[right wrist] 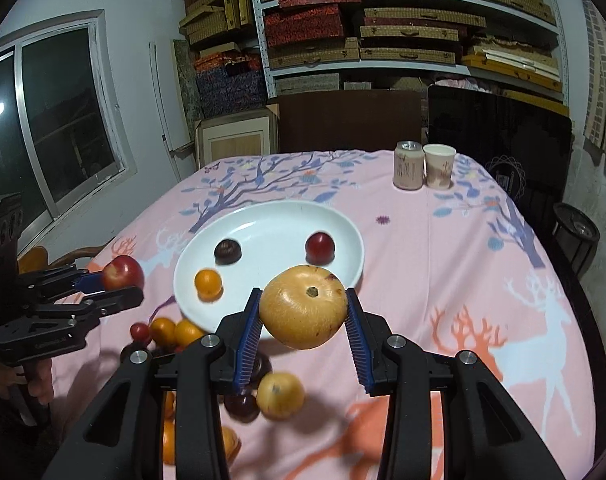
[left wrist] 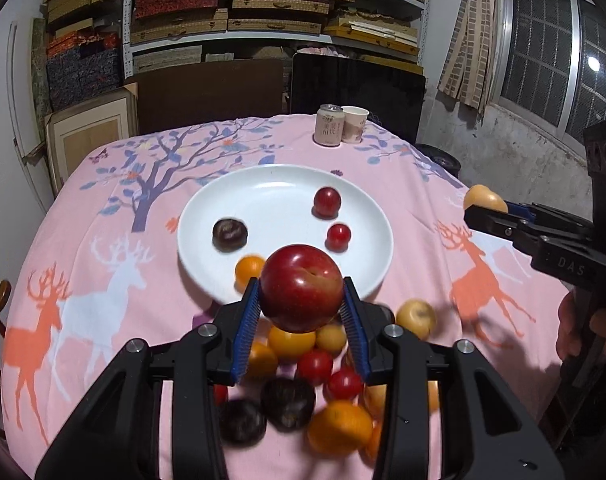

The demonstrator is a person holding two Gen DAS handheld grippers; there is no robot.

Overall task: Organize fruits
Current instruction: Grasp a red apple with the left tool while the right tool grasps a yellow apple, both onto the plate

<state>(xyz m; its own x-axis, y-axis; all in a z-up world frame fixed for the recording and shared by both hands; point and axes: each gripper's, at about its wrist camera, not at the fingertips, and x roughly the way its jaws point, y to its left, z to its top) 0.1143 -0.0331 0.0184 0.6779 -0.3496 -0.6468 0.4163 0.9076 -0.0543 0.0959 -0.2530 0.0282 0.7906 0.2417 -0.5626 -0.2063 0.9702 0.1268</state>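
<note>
My left gripper (left wrist: 301, 300) is shut on a large red apple (left wrist: 301, 288), held above the near rim of the white plate (left wrist: 223, 200). My right gripper (right wrist: 303, 312) is shut on a yellow pear-like fruit (right wrist: 303, 306), held above the plate's (right wrist: 343, 232) near right rim. On the plate lie a dark chestnut-like fruit (left wrist: 229, 234), two red fruits (left wrist: 327, 201) (left wrist: 338, 235) and a small orange (left wrist: 249, 269). A pile of oranges, red tomatoes, dark fruits and yellow fruits (left wrist: 303, 380) lies on the pink cloth below my left gripper.
A can (left wrist: 329, 125) and a paper cup (left wrist: 354, 124) stand at the table's far edge. The table has a pink deer-print cloth (left wrist: 83, 280). Shelves with boxes, a dark panel and chairs stand behind. A yellow fruit (right wrist: 279, 395) lies under my right gripper.
</note>
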